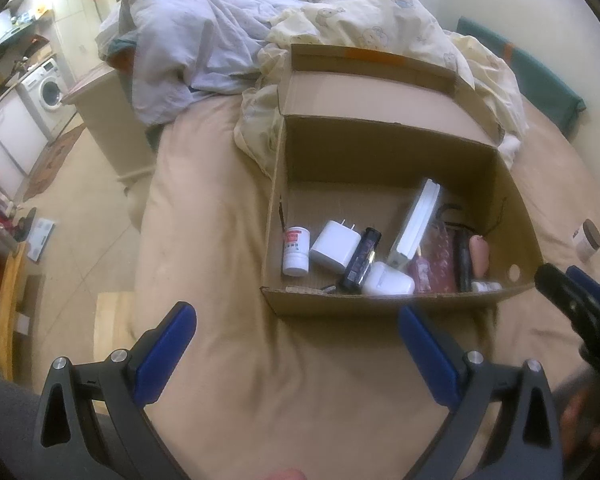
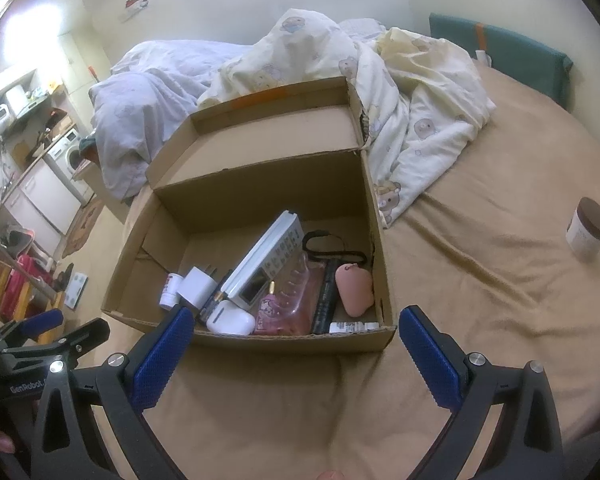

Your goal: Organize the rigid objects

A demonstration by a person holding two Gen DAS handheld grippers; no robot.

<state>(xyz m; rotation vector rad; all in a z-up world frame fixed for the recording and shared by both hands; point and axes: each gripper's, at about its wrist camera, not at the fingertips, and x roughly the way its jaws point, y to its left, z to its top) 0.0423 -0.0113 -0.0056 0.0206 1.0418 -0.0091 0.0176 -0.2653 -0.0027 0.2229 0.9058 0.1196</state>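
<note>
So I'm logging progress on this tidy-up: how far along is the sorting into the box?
Mostly done: the cardboard box already holds the charger, remote, earbud case, pink pouch and more. In hand: nothing; the left hand-held gripper and right hand-held gripper are both open and empty. Left: the brown-lidded jar, lying on the bed right of the box.

A home bedroom: a bed point(image 1: 228, 360) with rumpled duvets point(image 2: 400, 92), a washing machine point(image 1: 46, 86) beyond.
</note>
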